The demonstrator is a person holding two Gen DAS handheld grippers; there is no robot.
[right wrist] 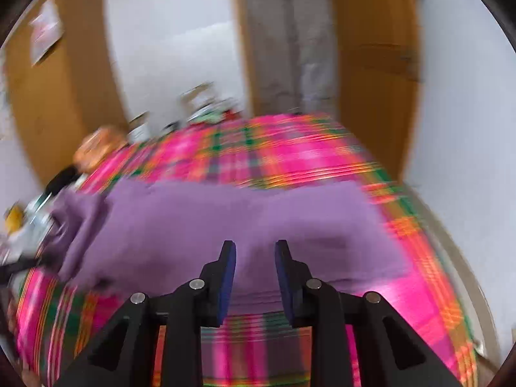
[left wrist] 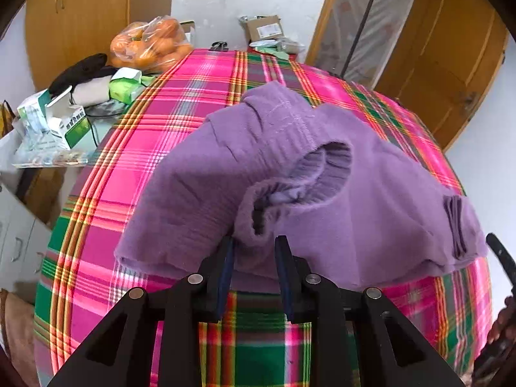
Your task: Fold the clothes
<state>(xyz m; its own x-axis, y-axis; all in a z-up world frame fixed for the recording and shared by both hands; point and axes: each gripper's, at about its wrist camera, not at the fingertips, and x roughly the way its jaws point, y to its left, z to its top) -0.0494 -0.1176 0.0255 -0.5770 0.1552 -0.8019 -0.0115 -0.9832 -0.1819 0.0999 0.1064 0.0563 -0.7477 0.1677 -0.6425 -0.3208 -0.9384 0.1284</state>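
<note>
Sweater [left wrist: 225,174] crosswise, collar toward camera

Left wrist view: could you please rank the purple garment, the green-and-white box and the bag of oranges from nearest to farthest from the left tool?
1. Purple garment, directly ahead of the left tool.
2. Green-and-white box, off the cloth's left edge.
3. Bag of oranges, far left, by the wall.

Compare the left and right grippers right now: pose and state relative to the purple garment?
The left gripper sits at the purple garment near its collar opening, its view sharp; the right gripper sits over a flat stretch of garment, its view motion-blurred. Both are open, holding nothing, above the plaid cloth.
</note>
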